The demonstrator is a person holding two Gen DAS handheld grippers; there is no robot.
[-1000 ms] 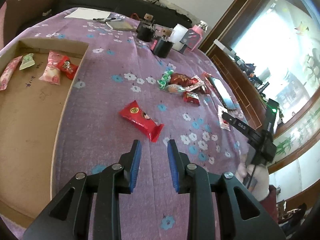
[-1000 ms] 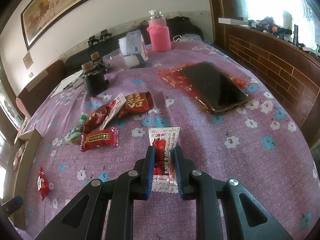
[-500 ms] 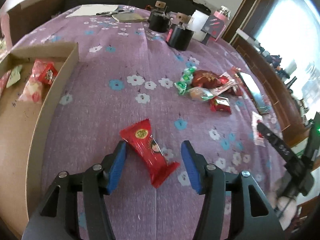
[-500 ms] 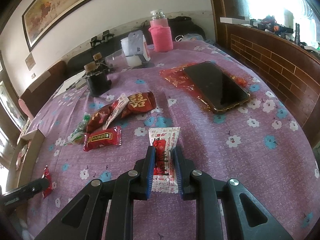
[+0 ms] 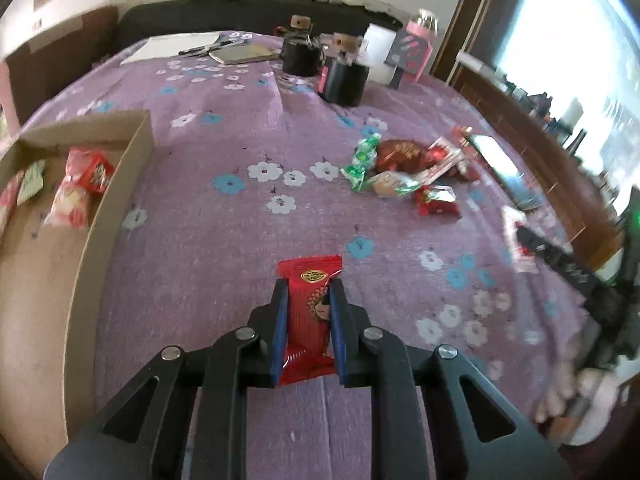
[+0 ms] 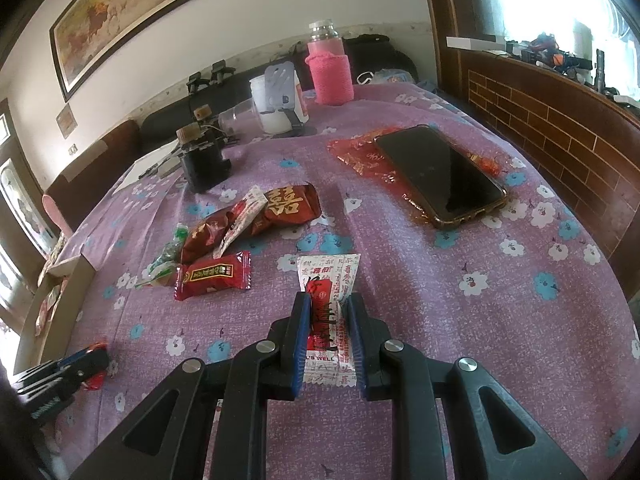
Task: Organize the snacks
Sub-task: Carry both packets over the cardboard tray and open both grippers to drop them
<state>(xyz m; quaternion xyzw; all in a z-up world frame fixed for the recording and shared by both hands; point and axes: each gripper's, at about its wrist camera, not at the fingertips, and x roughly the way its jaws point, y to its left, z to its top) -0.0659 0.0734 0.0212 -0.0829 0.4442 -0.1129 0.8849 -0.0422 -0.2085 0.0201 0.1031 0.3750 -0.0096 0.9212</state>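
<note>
Gripping slick wrappers, left tongs [image 5: 307, 322] clamp a red snack [image 5: 309, 312], right tongs [image 6: 327, 334] a white packet [image 6: 329, 312]; either could slip before reaching the box [image 5: 86, 264] at frame left.

Box wall [image 5: 120, 184] blocks leftward.

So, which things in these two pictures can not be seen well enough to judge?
- Left wrist view: the right claw and its white snack packet are motion-blurred.
- Left wrist view: the cardboard box is cut by the left edge; its full content is unknown.
- Right wrist view: the left claw hides most of its red snack packet.
- Right wrist view: the phone covers part of a red wrapper.
</note>
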